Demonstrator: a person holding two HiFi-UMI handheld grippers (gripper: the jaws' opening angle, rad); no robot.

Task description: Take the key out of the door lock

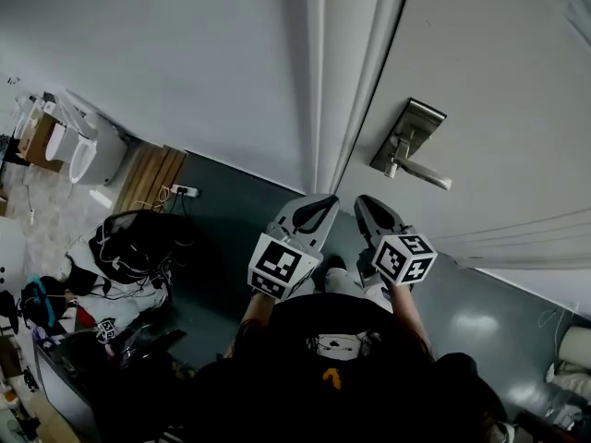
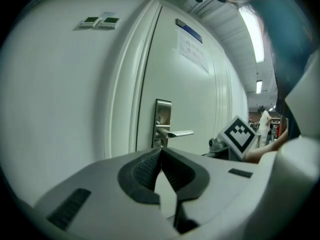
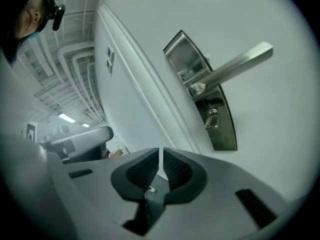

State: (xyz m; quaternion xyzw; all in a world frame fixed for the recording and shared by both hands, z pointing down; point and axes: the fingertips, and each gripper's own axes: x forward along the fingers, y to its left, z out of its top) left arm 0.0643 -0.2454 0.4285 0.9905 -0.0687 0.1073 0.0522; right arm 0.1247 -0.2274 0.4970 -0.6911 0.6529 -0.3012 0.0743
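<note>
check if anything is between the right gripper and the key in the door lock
Nothing visible does. In the right gripper view the key juts from the lock plate below the lever handle, with only open air between it and the right gripper. Its jaws are together and empty.

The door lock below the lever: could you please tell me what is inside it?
A key sticks out of the lock plate, under the lever; its blade is hidden inside.

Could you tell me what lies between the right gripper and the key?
The stretch is bare: the right gripper view shows only plain door between the right gripper and the key.
</note>
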